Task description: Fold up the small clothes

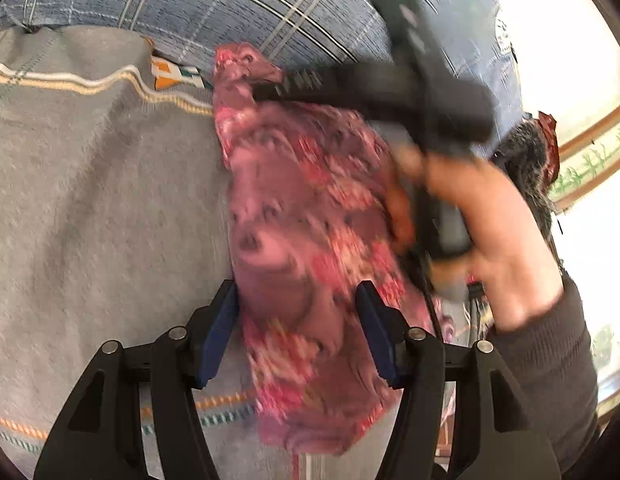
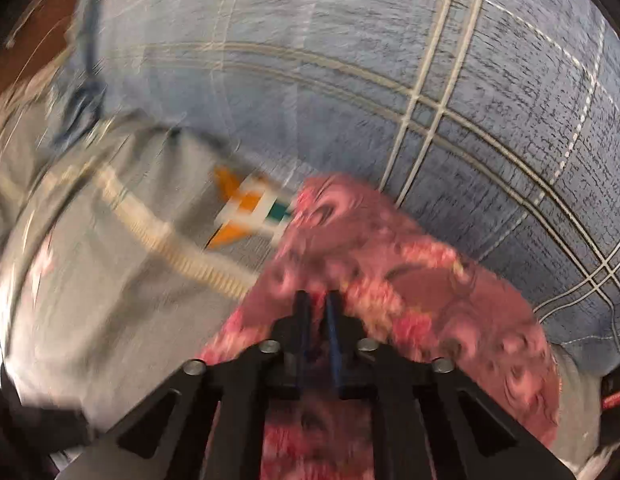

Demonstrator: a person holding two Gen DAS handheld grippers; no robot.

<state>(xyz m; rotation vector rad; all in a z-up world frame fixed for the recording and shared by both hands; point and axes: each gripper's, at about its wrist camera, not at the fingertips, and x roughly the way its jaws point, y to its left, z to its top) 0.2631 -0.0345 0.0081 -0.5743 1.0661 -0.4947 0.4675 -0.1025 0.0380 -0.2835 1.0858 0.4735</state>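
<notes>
**Pink floral garment pinched at its far corner**

Pink floral garment point(image 1: 306, 248) lies on a grey sweater point(image 1: 90, 200), right of its striped hem. Left claw point(image 1: 296, 332) stands open astride the near end; right claw point(image 2: 317, 312) is clamped on the far corner. Light, limp cloth: best gripped at corners. Only the left view shows the hand point(image 1: 497, 248).

A pink flowery cloth point(image 1: 306, 240) lies on a grey blanket point(image 1: 102, 200). The left tool point(image 1: 298, 336) has its blue pads open on both sides of the cloth. The right tool point(image 1: 278, 84) pinches the cloth's far end, held by a hand point(image 1: 493, 240).
</notes>
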